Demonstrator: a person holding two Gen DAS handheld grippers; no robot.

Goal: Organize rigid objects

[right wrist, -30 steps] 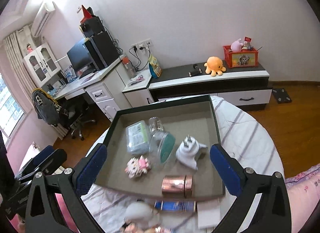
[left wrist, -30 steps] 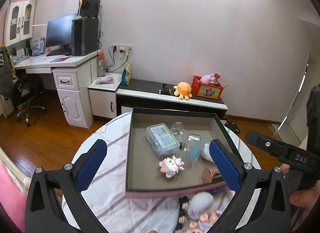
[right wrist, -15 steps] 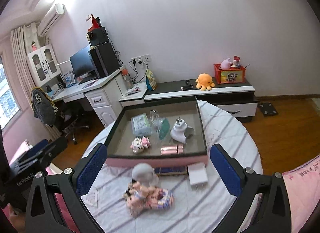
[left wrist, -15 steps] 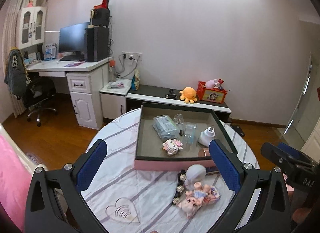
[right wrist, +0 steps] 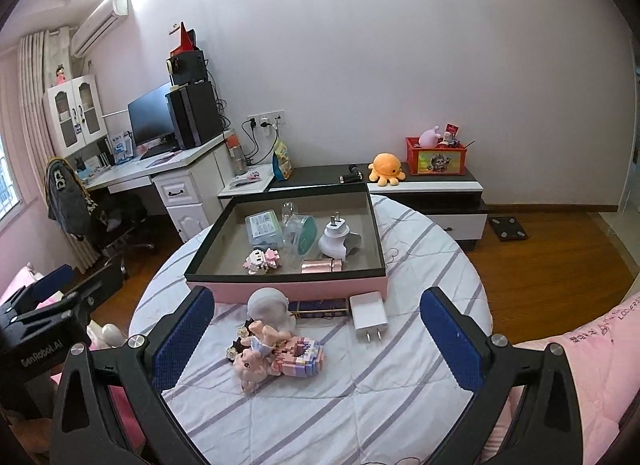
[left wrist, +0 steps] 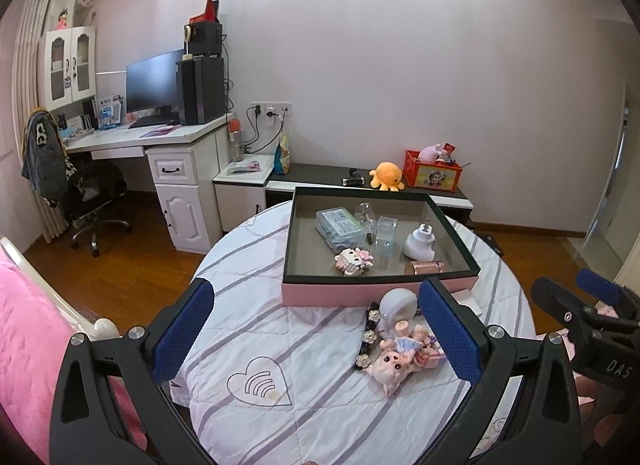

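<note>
A pink-sided box with a dark rim [left wrist: 384, 296] [right wrist: 288, 292] stands on a round striped table. Inside lie a clear case [right wrist: 263, 228], a block figure [right wrist: 262, 260], a white plug [right wrist: 335, 241], a clear jar [right wrist: 299, 240] and a copper tube [right wrist: 322, 265]. In front of the box lie a white round figure [right wrist: 267, 304], a pink pig doll [right wrist: 250, 361], a pastel block piece [right wrist: 301, 355], a white charger [right wrist: 369, 316] and a dark blue flat case [right wrist: 318, 306]. My left gripper [left wrist: 316, 337] and right gripper [right wrist: 316, 341] are both open, empty, held back above the table's near side.
The table [left wrist: 280, 329] has a striped cloth with a heart logo [left wrist: 258, 383]. Pink bedding lies at the left [left wrist: 28, 345] and right [right wrist: 580, 349]. A desk with a monitor [left wrist: 152, 81], an office chair [left wrist: 86, 201] and a low cabinet [right wrist: 420, 193] stand behind.
Both grippers have drawn back and up from over the box; the whole table and the items in front of the box now show. Both stay open.
</note>
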